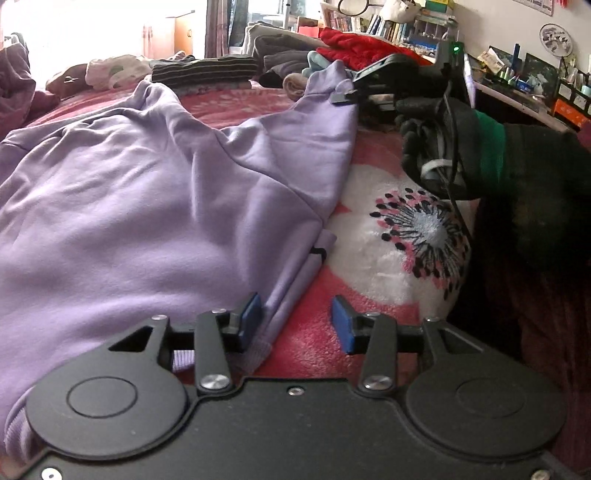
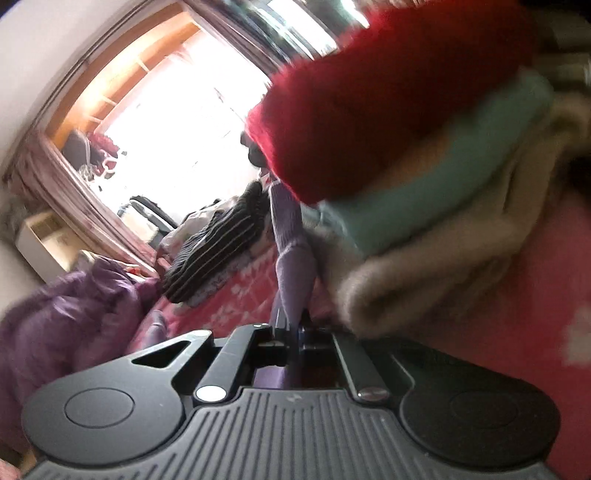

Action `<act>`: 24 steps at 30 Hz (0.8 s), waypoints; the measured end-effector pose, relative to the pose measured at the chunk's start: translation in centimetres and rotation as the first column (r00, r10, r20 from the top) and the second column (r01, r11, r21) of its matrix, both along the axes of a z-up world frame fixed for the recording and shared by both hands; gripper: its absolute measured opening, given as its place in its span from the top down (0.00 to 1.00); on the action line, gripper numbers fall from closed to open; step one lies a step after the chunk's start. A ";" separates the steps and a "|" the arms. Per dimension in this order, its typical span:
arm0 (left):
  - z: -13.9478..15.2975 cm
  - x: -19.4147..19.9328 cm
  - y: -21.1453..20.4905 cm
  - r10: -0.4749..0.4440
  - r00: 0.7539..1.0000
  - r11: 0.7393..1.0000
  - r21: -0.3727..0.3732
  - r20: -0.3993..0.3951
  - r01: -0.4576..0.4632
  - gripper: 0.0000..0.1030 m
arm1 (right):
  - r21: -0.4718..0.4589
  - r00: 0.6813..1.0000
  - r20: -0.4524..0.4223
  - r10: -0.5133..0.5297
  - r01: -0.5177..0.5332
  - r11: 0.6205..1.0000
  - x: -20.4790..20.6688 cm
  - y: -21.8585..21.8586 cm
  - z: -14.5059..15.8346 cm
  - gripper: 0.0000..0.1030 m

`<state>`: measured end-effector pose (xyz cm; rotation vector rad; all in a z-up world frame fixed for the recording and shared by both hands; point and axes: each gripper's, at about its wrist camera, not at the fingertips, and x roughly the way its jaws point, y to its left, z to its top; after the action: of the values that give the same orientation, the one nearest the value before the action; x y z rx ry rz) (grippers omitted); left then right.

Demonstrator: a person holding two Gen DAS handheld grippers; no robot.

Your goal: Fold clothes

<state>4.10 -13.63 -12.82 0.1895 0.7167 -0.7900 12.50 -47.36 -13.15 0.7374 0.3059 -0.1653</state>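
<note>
Lilac sweatshirt (image 1: 147, 192) spread on pink floral blanket (image 1: 388, 258); right gripper (image 1: 345, 96) clamps sleeve end, left gripper (image 1: 295, 317) apart over hem; folded red sweater (image 1: 354, 48), striped garment (image 1: 203, 70) crowd behind

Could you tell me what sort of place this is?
Probably a lived-in bedroom: a bed under a pink floral blanket, stacks of folded clothes on it, and a crowded bookshelf behind.

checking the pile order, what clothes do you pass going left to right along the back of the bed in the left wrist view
white garment → dark striped folded garment → grey folded clothes → red knit, then the right gripper shut on the lilac sweatshirt cuff.
</note>
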 end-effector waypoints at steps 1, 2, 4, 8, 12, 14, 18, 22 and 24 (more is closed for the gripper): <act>0.0 0.1 0.0 -0.003 1.000 1.000 -0.002 -0.003 0.003 0.59 | -0.033 1.000 0.026 -0.013 0.014 0.999 -1.0 0.4 0.4 0.94; 0.0 0.2 0.1 -0.006 1.000 1.000 -0.004 -0.006 0.006 0.58 | -0.054 0.999 0.029 -0.028 0.029 0.998 -1.6 0.5 0.5 0.94; 0.0 0.4 0.1 -0.011 1.000 1.000 -0.008 -0.011 0.011 0.57 | 0.002 0.999 -0.028 -0.029 0.029 1.000 -1.3 0.2 -0.3 0.88; 0.0 0.5 0.1 -0.018 1.000 1.000 -0.007 -0.011 0.018 0.56 | 0.268 0.994 0.045 -0.099 0.083 0.960 -3.2 -1.9 -1.8 0.28; -0.1 0.4 -0.1 -0.025 1.000 1.000 -0.006 -0.009 0.025 0.50 | 0.403 0.980 0.090 -0.177 0.127 0.906 -3.0 -4.6 -2.5 0.17; -0.1 0.3 -0.4 -0.031 1.000 1.000 0.001 -0.001 0.031 0.47 | 0.474 0.972 0.094 -0.216 0.148 0.868 -2.5 -6.1 -3.2 0.19; -0.3 0.4 -0.5 -0.035 0.999 0.999 0.007 0.006 0.035 0.45 | 0.456 0.964 0.090 -0.250 0.183 0.871 -1.3 -6.3 -3.4 0.23; -0.3 0.5 -0.5 -0.035 0.999 0.999 0.003 0.003 0.035 0.44 | 0.439 0.962 0.084 -0.260 0.198 0.876 -1.7 -8.0 -3.0 0.26; -0.3 0.5 -0.5 -0.036 0.999 0.999 0.003 0.003 0.036 0.44 | 0.427 0.958 0.086 -0.274 0.213 0.879 -1.7 -9.0 -2.9 0.30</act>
<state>4.63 -14.14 -13.12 0.2063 0.7136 -0.8228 10.76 -56.32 -16.07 1.2068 0.1051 -0.2909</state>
